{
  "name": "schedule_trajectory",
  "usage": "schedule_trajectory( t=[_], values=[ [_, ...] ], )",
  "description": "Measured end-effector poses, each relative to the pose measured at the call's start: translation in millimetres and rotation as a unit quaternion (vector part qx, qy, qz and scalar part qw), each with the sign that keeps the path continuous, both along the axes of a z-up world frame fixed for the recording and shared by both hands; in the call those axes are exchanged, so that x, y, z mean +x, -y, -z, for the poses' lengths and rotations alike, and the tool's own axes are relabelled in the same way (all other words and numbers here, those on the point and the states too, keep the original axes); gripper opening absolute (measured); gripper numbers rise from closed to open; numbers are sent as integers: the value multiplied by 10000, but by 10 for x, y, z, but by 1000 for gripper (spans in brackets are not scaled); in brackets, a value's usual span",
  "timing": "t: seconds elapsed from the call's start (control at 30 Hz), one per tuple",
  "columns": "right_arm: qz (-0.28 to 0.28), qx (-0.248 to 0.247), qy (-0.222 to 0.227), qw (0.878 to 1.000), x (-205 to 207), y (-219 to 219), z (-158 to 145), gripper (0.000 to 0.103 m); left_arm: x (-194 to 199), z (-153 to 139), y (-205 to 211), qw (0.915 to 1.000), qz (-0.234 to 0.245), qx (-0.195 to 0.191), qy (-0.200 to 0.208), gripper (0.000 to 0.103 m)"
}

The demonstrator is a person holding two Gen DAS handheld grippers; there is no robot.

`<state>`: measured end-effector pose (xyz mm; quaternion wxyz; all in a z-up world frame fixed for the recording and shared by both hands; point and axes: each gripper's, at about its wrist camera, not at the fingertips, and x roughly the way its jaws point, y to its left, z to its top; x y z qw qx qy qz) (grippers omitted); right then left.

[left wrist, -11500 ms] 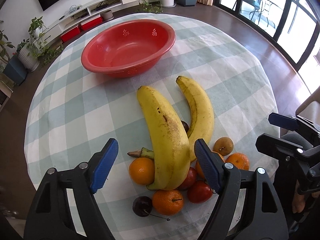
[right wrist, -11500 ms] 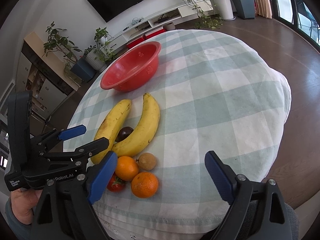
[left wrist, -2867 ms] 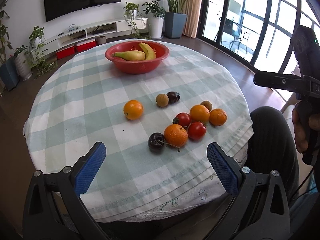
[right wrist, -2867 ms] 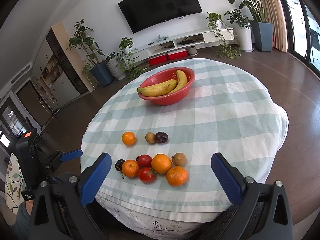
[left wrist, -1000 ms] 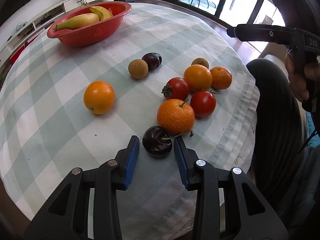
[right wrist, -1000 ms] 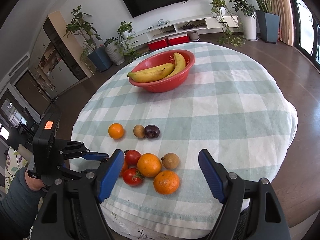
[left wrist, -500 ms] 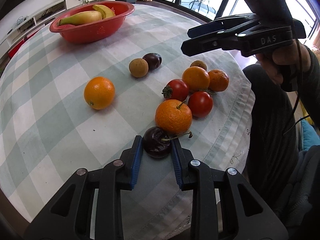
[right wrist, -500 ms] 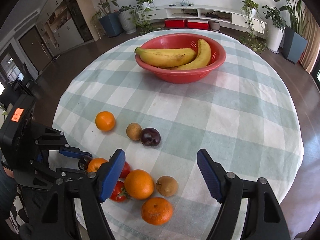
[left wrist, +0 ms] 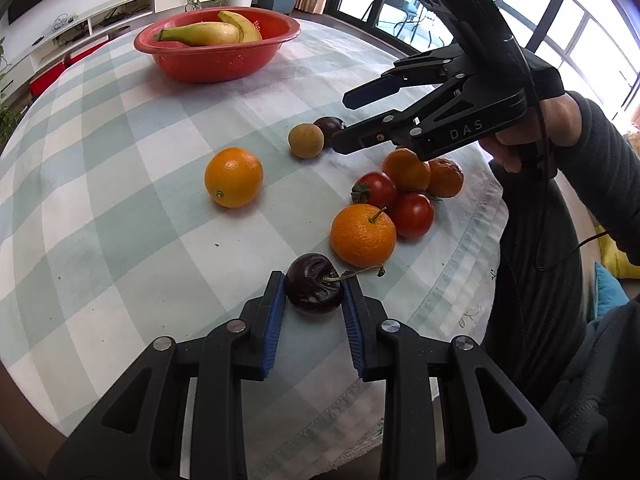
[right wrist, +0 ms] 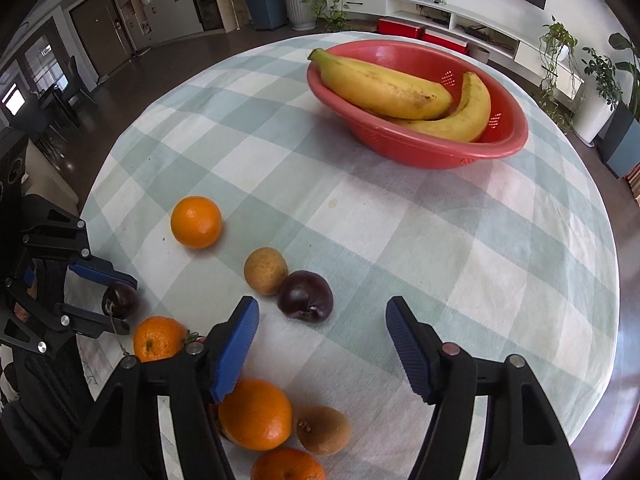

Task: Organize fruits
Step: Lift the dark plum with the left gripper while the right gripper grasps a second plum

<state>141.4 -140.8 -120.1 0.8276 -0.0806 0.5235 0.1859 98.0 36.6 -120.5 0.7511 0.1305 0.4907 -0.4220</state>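
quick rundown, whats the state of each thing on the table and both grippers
left gripper: shut on the cherry
right gripper: closing, nothing between its fingers, above the plum
bowl: upright, holds two bananas
plum: on the cloth, touching the tan fruit
lone orange: on the cloth, apart from the rest
tomatoes: clustered with the oranges by the table edge

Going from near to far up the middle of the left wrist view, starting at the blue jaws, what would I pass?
Dark cherry clamped in the left gripper → stemmed orange → lone orange → small brown fruit → red bowl holding bananas.
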Motion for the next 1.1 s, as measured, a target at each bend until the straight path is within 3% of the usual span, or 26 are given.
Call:
schedule_trajectory(
  t=[0.43, 0.87, 1.1],
  values=[
    [-436, -168, 26, 9989, 73, -126, 111, 60, 76, -9, -50, 9998, -118, -97, -84, 26],
    [-651, -360, 110, 9972, 47, -238, 98, 32, 101, 0, -32, 9997, -184, -125, -89, 26],
    [-551, -301, 129, 9979, 27, -228, 98, 32, 101, -18, -60, 9996, -248, -148, -58, 26]
  ],
)
